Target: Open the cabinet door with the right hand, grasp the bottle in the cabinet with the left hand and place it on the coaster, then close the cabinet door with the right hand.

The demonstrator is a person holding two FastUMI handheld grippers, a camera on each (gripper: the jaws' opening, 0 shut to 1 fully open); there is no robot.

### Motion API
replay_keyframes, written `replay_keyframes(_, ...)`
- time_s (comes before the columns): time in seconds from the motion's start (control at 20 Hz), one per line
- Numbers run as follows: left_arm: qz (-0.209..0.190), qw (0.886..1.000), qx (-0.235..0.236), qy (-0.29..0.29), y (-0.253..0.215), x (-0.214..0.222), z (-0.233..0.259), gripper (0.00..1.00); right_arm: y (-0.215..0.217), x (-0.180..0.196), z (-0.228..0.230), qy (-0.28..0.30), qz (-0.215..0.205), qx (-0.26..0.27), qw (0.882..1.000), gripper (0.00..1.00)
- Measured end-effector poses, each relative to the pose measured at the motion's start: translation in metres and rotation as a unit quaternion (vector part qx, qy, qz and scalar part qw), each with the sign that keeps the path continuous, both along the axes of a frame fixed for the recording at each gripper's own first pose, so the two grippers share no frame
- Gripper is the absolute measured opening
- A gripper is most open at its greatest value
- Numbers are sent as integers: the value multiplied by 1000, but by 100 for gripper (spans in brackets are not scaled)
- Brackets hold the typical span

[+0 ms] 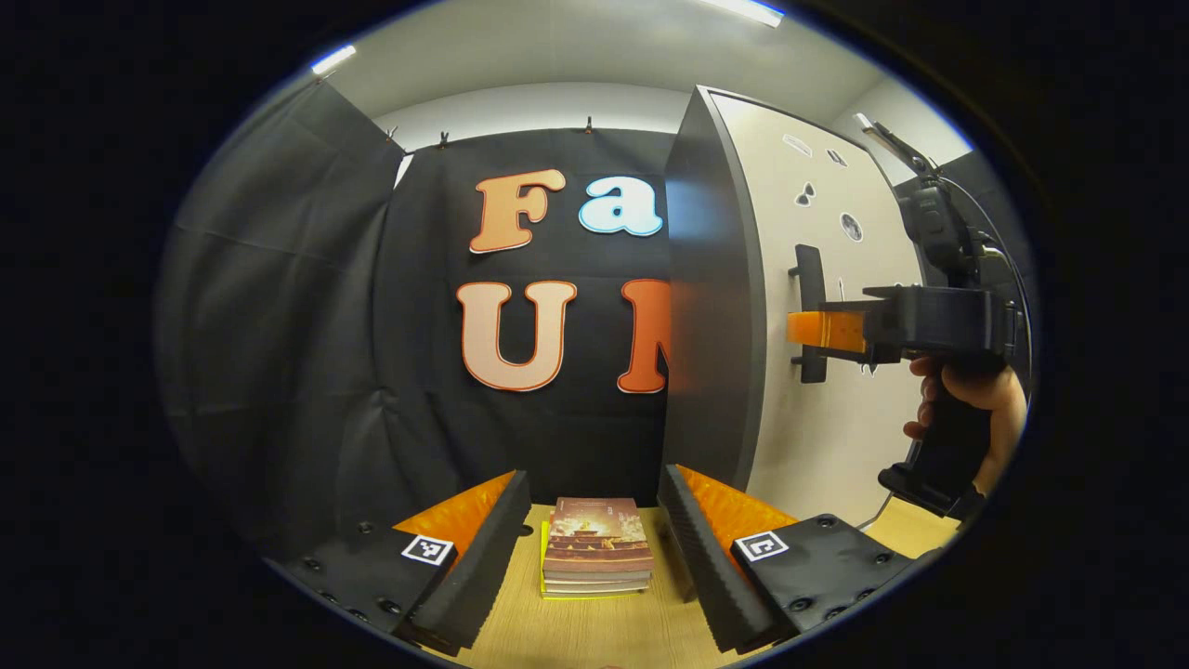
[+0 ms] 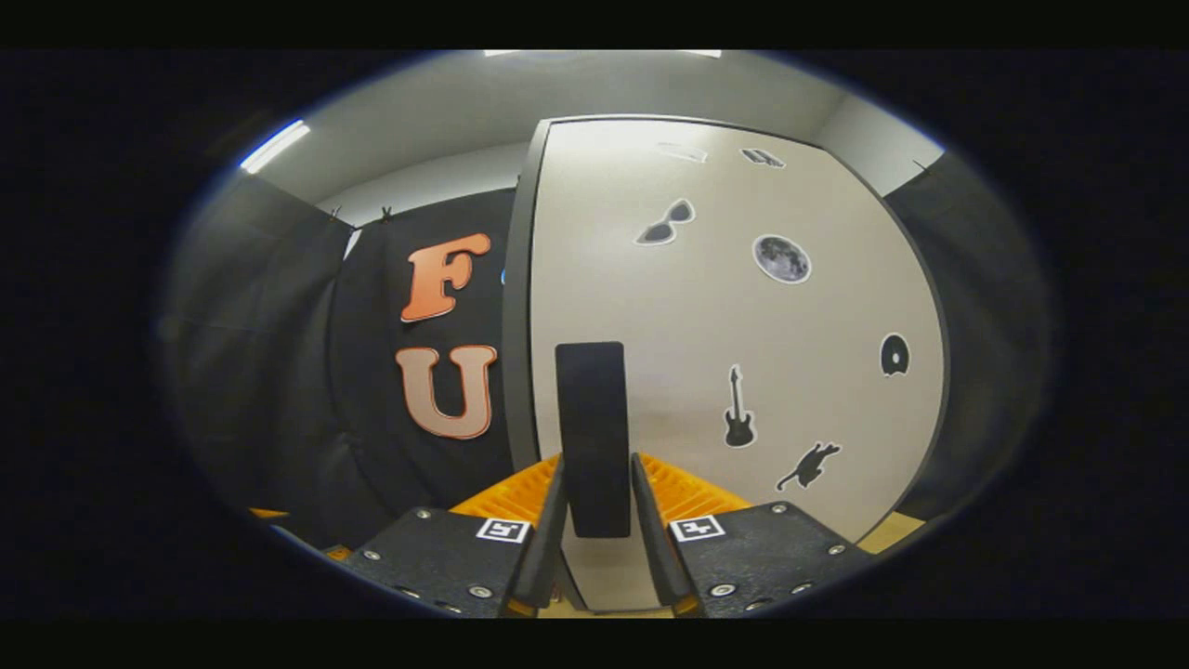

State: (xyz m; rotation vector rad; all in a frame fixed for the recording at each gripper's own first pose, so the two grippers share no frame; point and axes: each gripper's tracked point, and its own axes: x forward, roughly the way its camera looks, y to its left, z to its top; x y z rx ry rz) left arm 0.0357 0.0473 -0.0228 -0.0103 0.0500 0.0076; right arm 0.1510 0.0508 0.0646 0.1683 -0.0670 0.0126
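both claw [image 2: 597, 506] fingers flank door handle [image 2: 592, 437]

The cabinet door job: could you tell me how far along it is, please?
Barely begun. Nothing looks finished: the cabinet door appears closed. In hand: the right gripper has both fingers closed on the door handle, ready to pull. Left: swing the door open, take the bottle inside with the left gripper, which waits open above a stack of books, set it on the coaster, then shut the door.

Left gripper view low over table [image 1: 594, 623], facing cabinet's edge, right gripper view close on cabinet door [image 2: 706, 316], door shared
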Motion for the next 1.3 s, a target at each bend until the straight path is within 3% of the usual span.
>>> replay_keyframes(0.35,-16,1000,-16,-1,3,8,2,95,-3,-8,2,7,-23,14,1000,17)
replay_keyframes(0.4,-15,1000,-17,-2,3,9,2,94,-3,-11,3,5,-23,12,1000,20)
replay_keyframes(0.45,-14,1000,-17,-2,3,9,3,94,-3,-15,3,4,-24,11,1000,15)
replay_keyframes(0.7,5,1000,-14,-6,-7,-16,8,95,-14,-55,9,-5,-17,6,1000,17)
replay_keyframes(0.85,17,1000,-20,-12,-20,-37,17,95,-33,-104,8,-4,5,8,1000,17)
replay_keyframes(1.0,24,999,-25,-18,-45,-67,22,94,-56,-149,6,-8,15,0,1000,17)
replay_keyframes(1.3,25,999,-19,-26,-104,-136,34,95,-104,-200,8,-7,4,-4,1000,17)
